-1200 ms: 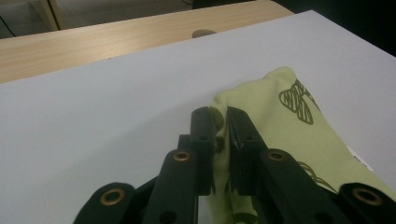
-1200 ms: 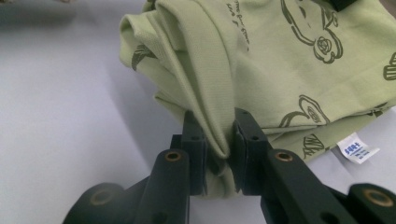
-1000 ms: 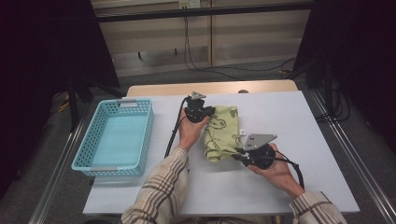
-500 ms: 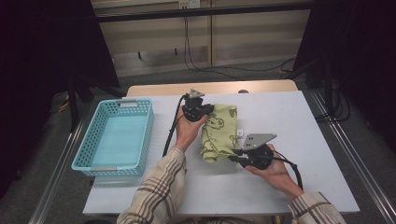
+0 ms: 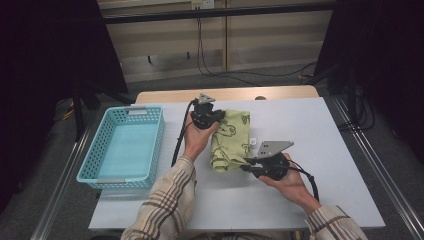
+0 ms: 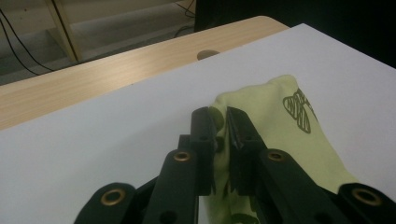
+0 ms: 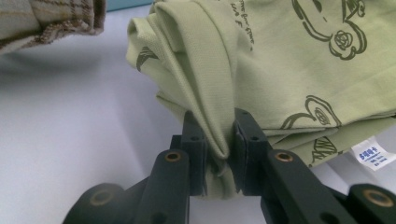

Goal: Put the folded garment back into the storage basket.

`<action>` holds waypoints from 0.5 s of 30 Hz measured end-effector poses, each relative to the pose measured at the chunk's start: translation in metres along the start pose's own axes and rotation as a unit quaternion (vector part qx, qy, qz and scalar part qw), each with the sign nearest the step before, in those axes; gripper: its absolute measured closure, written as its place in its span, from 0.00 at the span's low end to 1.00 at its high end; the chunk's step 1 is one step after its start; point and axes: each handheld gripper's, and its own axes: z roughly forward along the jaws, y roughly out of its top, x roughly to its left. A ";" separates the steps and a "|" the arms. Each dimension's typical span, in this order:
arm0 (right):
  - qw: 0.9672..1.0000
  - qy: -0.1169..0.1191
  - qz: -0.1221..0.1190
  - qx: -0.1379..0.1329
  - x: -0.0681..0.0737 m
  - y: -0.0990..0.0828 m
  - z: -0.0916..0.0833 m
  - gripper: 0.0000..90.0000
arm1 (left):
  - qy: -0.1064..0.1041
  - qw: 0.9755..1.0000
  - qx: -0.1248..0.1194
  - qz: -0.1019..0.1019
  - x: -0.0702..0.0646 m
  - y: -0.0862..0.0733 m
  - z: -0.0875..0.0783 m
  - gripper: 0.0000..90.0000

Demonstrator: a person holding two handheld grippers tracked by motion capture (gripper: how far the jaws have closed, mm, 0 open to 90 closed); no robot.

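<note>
A pale green cloth (image 5: 231,140) with dark printed drawings lies folded on the white table (image 5: 320,130). At the cloth's far left corner, my left gripper (image 5: 218,117) is shut on a pinch of the fabric. In the left gripper view the cloth (image 6: 280,126) is clamped between the left gripper (image 6: 221,122). At the near edge of the cloth, my right gripper (image 5: 246,164) is shut on a fold. The right gripper view shows that fold of the cloth (image 7: 261,60) squeezed in the right gripper (image 7: 223,135). A white label (image 7: 371,156) hangs at the cloth's edge.
A light blue plastic basket (image 5: 123,148) stands on the left part of the table, with nothing inside it. A wooden strip (image 5: 235,94) runs along the table's far edge. Metal rails flank the table on both sides.
The cloth has been drawn a little narrower between the two grippers. Both hands have barely moved.
</note>
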 end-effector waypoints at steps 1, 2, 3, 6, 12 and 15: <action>1.000 0.000 -0.001 -0.002 0.000 0.001 0.000 0.85 | 0.001 1.000 0.005 0.010 0.001 0.001 -0.002 0.91; 1.000 0.000 -0.001 0.000 0.001 0.002 0.001 0.85 | -0.001 1.000 0.002 0.008 0.001 0.002 -0.003 0.91; 1.000 -0.001 -0.006 0.002 0.001 0.003 0.001 0.85 | -0.002 1.000 0.002 0.012 0.002 0.002 -0.005 0.91; 1.000 -0.001 -0.005 -0.001 0.002 0.005 0.002 0.85 | 0.004 1.000 -0.011 -0.005 0.002 0.003 -0.006 0.91; 1.000 -0.001 -0.003 -0.009 0.003 0.013 0.006 0.85 | 0.011 1.000 -0.015 -0.008 0.007 0.006 -0.013 0.91; 1.000 0.001 -0.006 -0.010 0.004 0.017 0.008 0.85 | 0.014 1.000 -0.024 -0.010 0.008 0.009 -0.018 0.91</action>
